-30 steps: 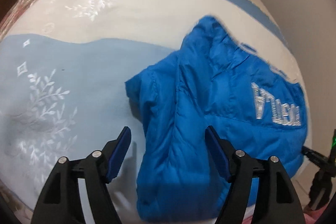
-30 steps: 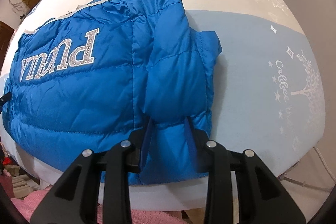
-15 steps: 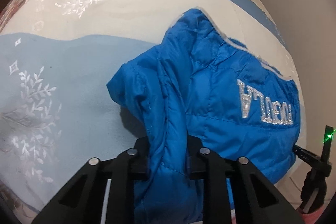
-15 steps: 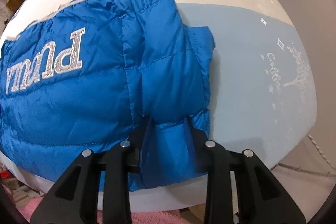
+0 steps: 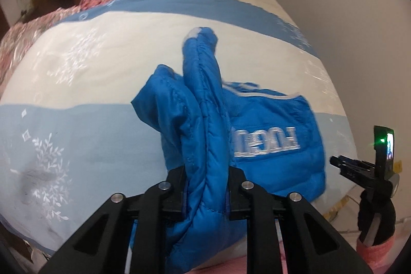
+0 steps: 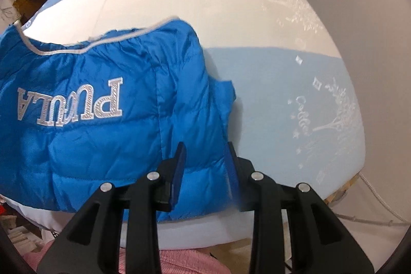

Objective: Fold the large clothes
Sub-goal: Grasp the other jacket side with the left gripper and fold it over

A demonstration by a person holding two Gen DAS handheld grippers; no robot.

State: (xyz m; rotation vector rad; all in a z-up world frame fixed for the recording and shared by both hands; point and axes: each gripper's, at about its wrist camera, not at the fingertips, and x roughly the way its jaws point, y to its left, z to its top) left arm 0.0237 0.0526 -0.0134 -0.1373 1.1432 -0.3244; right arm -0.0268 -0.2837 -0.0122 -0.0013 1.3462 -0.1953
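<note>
Your left gripper point(image 5: 205, 186) is clamped tight on a bunched fold of the blue jacket point(image 5: 269, 145), which rises as a ridge straight ahead of its fingers while the lettered panel hangs off to the right above the bed point(image 5: 90, 125). Your right gripper point(image 6: 205, 166) pinches the jacket's near edge between its pads, with the silver lettering point(image 6: 72, 104) spread out to its left.

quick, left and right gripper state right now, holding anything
Left gripper: its jaws have just been closing and are now shut on a raised fold of the blue jacket.
Right gripper: shut on the jacket's near edge.
</note>
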